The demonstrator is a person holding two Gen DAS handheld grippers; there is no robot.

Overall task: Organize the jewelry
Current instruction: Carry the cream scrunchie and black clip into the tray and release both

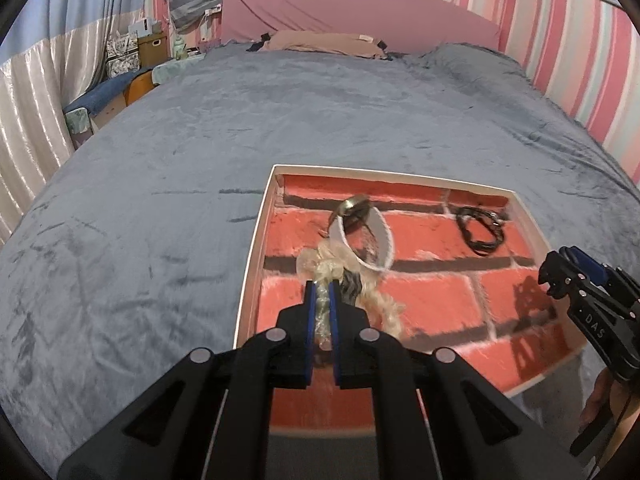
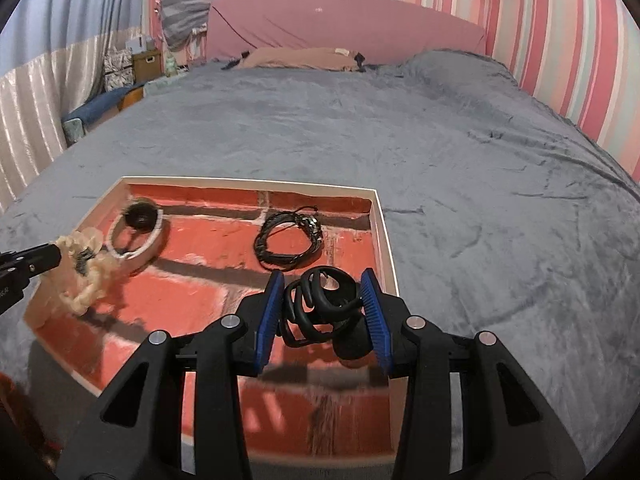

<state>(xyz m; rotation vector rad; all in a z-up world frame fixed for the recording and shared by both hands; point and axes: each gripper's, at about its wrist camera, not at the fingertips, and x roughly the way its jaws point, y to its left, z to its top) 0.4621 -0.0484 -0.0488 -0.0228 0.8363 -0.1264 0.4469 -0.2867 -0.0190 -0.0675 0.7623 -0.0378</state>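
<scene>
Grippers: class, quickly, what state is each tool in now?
Left tool: closed on a cream scrunchie.
Right tool: closed on a black hair claw.

The tray's (image 2: 384, 240) near edge is hidden behind the tongs.

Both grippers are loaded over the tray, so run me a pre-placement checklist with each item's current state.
1. Left gripper shut on the cream braided piece: ok.
2. Right gripper gripping the black hair claw: ok.
3. Both loads above the brick-pattern tray: ok.
4. Bare floor near each load for setting down: ok.
5. Black cord bracelet clear of the claw's drop spot: ok.
6. White-strap watch clear of the dangling braid: cannot tell.
</scene>
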